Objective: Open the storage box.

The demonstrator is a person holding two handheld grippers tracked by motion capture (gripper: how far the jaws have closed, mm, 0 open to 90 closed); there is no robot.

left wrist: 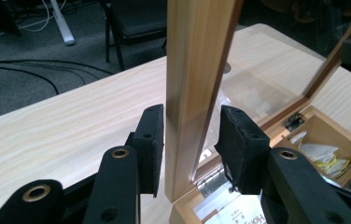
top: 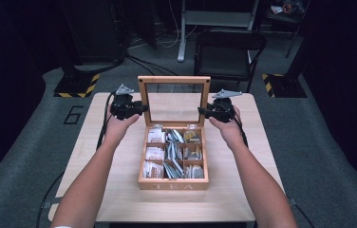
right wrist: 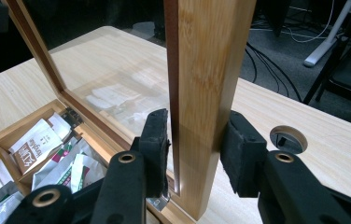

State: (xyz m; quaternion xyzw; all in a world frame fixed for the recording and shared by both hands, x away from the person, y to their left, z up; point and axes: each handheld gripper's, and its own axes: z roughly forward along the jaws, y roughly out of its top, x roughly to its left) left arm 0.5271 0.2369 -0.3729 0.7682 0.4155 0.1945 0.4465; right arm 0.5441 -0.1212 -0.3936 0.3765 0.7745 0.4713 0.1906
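A wooden tea box (top: 173,183) marked TEA stands mid-table, its compartments full of tea bags (top: 173,154). Its glass lid (top: 174,80) stands upright and open. My left gripper (top: 141,108) straddles the lid's left side rail (left wrist: 194,56); in the left gripper view (left wrist: 190,121) one pad touches the wood and the other shows a thin gap. My right gripper (top: 204,112) is at the lid's right side rail (right wrist: 208,56); in the right gripper view (right wrist: 197,126) both pads press on the wood.
The light wooden table (top: 119,190) has bare room on both sides of the box and in front of it. A round cable hole (right wrist: 288,138) lies behind the lid's right side. A black chair (top: 229,47) stands beyond the far edge.
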